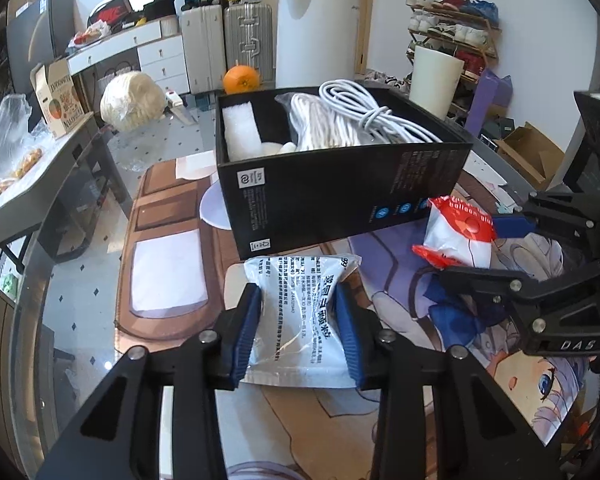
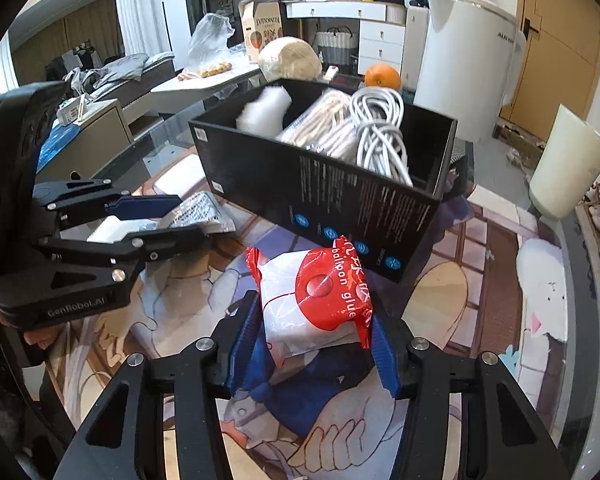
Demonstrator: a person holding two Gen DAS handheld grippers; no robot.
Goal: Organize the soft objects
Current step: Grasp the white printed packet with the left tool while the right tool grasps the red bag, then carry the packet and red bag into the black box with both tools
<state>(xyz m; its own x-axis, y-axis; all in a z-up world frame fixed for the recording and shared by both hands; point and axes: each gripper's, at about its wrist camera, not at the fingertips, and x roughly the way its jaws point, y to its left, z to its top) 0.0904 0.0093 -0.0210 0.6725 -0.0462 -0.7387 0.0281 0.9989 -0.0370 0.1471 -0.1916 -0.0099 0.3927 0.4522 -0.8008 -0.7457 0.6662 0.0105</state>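
Between my left pads: a white printed pouch (image 1: 300, 312), pinched and buckled, lying on the printed mat (image 1: 440, 312).
My left gripper (image 1: 298, 332): closed on that pouch.
My right gripper (image 2: 312, 344): clamped on the red-and-white balloon glue bag (image 2: 320, 304), beside the box.
Done: black box (image 1: 340, 196) holds a coiled white cable (image 1: 364, 114), rope bundle (image 1: 320, 128), foam (image 1: 242, 132).
Left: I judge both packets need boxing.

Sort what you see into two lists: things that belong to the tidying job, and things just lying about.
Job: silver-white printed foil packet in left gripper; red-and-white balloon glue bag in right gripper; black cardboard box; coiled white cable.

Lying about: orange fruit; white cylindrical bin; grey suitcases.
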